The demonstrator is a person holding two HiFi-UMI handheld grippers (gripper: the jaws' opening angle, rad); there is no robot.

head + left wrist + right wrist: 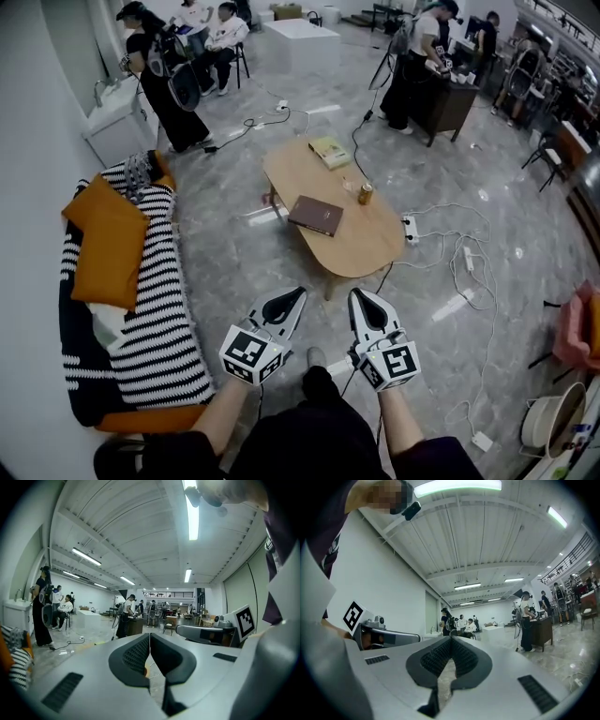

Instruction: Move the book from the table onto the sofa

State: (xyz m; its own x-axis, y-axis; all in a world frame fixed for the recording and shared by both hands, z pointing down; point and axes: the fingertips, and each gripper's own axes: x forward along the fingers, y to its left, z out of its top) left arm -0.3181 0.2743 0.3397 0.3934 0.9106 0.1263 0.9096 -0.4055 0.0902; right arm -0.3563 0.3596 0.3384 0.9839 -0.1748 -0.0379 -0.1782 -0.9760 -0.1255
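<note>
A dark brown book point(316, 215) lies flat on the oval wooden table point(370, 248). A second, yellowish book point(330, 151) rests at the table's far end. To the left stands the black-and-white striped sofa point(155, 309) with orange cushions point(108, 246). My left gripper point(300, 293) is shut and empty, held over the floor short of the table. Beside it, my right gripper point(356, 294) is shut and empty too. In both gripper views the jaws point(149, 635) point(450, 639) meet with nothing between them, pointing level across the room.
A small can point(366, 193) stands on the table near the brown book. White cables and a power strip point(410, 228) trail over the floor right of the table. Several people point(167, 75) stand or sit at the room's far side. A pink chair point(579, 328) is at right.
</note>
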